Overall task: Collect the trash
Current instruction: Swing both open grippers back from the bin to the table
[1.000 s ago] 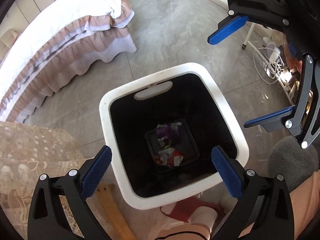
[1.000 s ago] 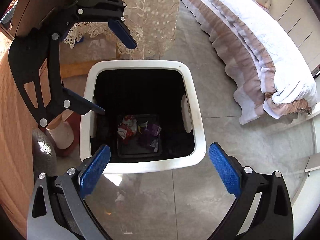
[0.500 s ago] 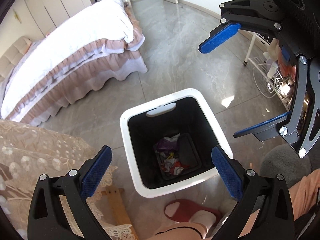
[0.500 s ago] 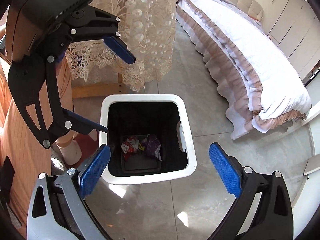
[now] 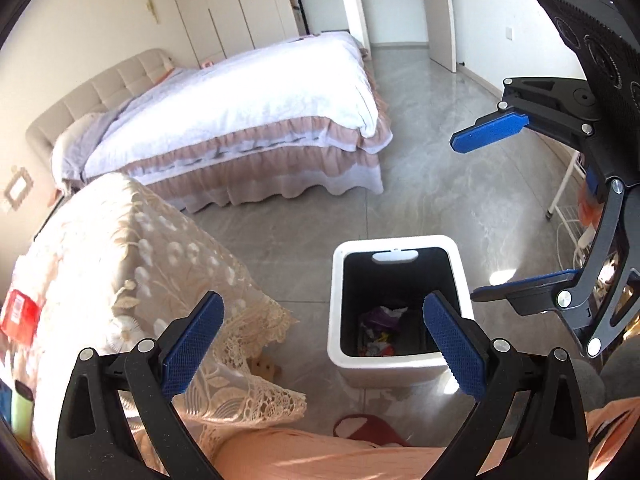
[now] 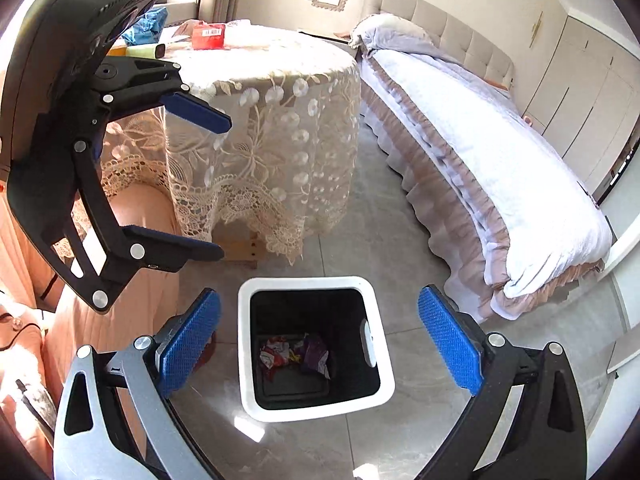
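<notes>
A white trash bin (image 5: 336, 312) with a black inside stands on the grey floor, also in the right wrist view (image 6: 245, 344). Crumpled red and purple wrappers (image 5: 380, 328) lie at its bottom, and show in the right wrist view too (image 6: 296, 354). My left gripper (image 5: 320, 344) is open and empty, well above the bin. My right gripper (image 6: 318, 344) is open and empty, also above the bin. Each gripper shows in the other's view: the right one (image 5: 496, 208) and the left one (image 6: 204, 184).
A round table with a lace cloth (image 6: 272, 112) stands beside the bin, with a red pack (image 6: 208, 36) and other items on top. A bed (image 5: 248, 120) lies across the floor. A wire rack (image 5: 576, 216) is at right. The person's leg and red slipper (image 5: 368, 428) are near the bin.
Both grippers have risen and pulled back from the bin, so it looks smaller and the table and bed have come into view. Both stay open and empty.
</notes>
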Tool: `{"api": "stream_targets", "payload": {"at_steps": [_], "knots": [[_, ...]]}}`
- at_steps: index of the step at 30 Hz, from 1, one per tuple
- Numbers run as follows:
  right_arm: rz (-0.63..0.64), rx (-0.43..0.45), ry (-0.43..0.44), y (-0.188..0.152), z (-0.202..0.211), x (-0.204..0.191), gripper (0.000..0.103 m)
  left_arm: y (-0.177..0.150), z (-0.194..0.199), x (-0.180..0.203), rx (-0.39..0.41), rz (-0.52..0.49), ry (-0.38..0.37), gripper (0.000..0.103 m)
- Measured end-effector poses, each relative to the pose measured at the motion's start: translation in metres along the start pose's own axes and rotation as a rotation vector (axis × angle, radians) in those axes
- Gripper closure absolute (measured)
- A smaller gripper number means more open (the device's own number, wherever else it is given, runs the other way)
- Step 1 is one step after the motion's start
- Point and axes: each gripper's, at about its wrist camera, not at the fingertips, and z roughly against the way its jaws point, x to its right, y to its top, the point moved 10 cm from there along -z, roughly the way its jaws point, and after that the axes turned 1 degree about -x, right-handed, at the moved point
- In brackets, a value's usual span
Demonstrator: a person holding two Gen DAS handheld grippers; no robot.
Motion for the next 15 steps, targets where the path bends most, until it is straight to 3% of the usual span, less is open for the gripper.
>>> {"api": "stream_targets", "payload": {"at_steps": [5, 10, 15], "knots": [[-0.003, 0.081, 0.037, 0.037, 0.014, -0.018, 0.005, -0.011, 0.043, -0.03, 0.04, 0.111, 0.104, 0.004], [-0.016, 0.176, 0.084, 0.079, 0.018, -0.043, 0.005, -0.038, 0.078, -0.089, 0.013, 0.357, 0.212, 0.004], [-0.007, 0.258, 0.172, 0.124, 0.014, -0.078, 0.005, -0.07, 0.124, -0.148, 0.048, 0.513, 0.418, 0.005]]}}
